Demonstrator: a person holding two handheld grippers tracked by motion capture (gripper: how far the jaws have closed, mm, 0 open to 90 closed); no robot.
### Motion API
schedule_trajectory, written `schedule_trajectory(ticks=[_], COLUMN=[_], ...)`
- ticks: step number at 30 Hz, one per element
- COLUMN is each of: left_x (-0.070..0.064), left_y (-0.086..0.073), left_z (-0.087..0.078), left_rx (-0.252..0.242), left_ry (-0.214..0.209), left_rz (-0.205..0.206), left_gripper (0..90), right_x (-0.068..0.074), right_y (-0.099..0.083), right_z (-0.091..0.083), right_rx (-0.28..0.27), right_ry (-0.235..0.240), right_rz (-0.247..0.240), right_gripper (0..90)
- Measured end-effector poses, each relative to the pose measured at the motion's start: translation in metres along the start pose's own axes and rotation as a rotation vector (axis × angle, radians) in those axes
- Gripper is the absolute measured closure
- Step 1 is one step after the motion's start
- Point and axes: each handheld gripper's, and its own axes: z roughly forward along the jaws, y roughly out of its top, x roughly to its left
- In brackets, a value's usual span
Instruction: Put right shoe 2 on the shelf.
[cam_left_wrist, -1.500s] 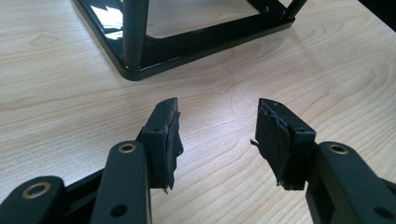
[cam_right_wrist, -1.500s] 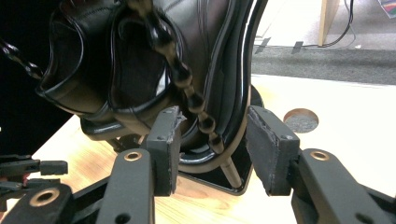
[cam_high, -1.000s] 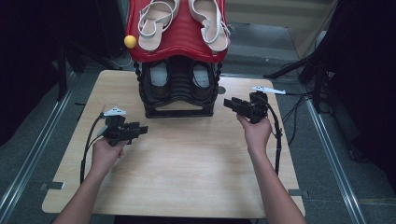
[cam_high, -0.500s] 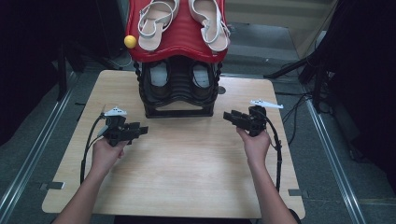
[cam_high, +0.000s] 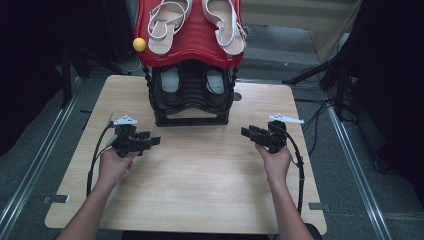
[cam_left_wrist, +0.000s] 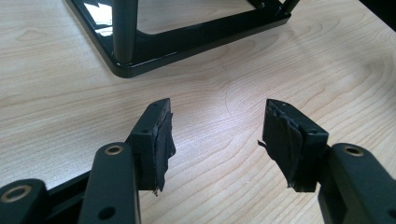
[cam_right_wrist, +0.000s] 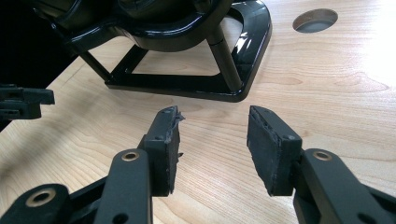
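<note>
A two-tier shoe rack (cam_high: 191, 107) stands at the far middle of the wooden table (cam_high: 200, 190). Its red top shelf (cam_high: 190, 40) carries a pair of pale sandals (cam_high: 224, 22); a dark pair of shoes (cam_high: 172, 82) sits on the black lower tier. My left gripper (cam_high: 152, 141) hovers over the table left of the rack's front, open and empty, and the rack's black base (cam_left_wrist: 187, 39) lies ahead of its jaws. My right gripper (cam_high: 246, 132) is at the right, open and empty, pointing toward the rack base (cam_right_wrist: 196, 88).
A yellow ball (cam_high: 139, 44) sits at the red shelf's left edge. A round cable hole (cam_right_wrist: 314, 20) is in the tabletop right of the rack. Cables and dark stands crowd the floor at right (cam_high: 325, 105). The other gripper (cam_right_wrist: 23, 101) appears at the far left of the right gripper view.
My right gripper has drawn back toward the person and a little down the table, away from the rack. The left gripper has stayed put.
</note>
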Motion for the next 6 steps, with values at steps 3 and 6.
schedule_trajectory(ticks=[3,6], left_x=[-0.0011,-0.0014], left_y=[-0.0002,-0.0003], left_z=[0.0010,0.0018], left_rx=[0.006,0.013], left_ry=[0.011,0.016], left_rz=[0.014,0.024], left_gripper=[39.5,38.4], right_x=[-0.0013,-0.0014], right_y=[-0.0005,-0.0003], right_z=[0.0015,0.0028], right_rx=[0.006,0.005], right_ry=[0.006,0.009], right_rz=[-0.006,-0.006], right_gripper=[55.5,55.5])
